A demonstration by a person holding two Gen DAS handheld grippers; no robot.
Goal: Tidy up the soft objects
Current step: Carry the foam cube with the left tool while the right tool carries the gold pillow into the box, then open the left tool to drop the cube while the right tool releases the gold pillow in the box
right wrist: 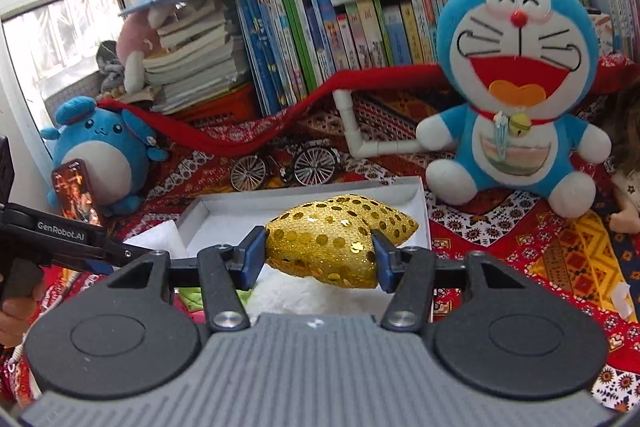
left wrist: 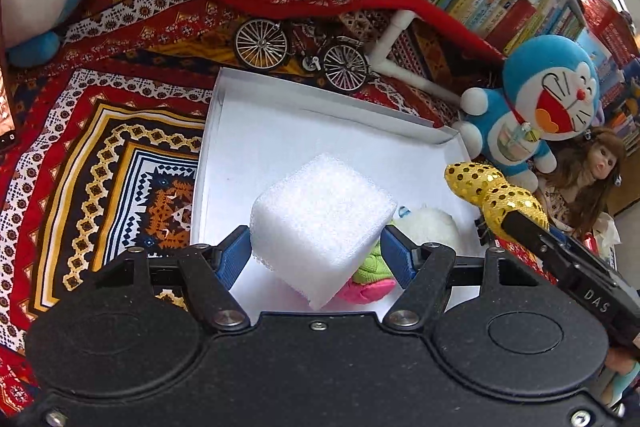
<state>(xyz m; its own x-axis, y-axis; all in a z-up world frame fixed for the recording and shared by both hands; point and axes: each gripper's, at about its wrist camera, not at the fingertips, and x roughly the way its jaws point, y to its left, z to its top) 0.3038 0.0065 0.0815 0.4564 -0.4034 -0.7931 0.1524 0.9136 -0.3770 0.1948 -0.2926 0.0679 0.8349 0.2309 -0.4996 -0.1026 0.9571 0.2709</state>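
Clamped between my left jaws [left wrist: 316, 251], a white foam cube [left wrist: 320, 219] hangs over the white box [left wrist: 240, 131]; my right jaws [right wrist: 318, 255] squeeze a gold sequinned cushion [right wrist: 340, 239] above the same box. Both loads are springy, so a loose release could bounce one over the low rim onto the patterned cloth [left wrist: 100, 155], or my two tools could collide. Inside already lie a white plush [left wrist: 432, 227] and a green-and-pink toy [left wrist: 368, 279].
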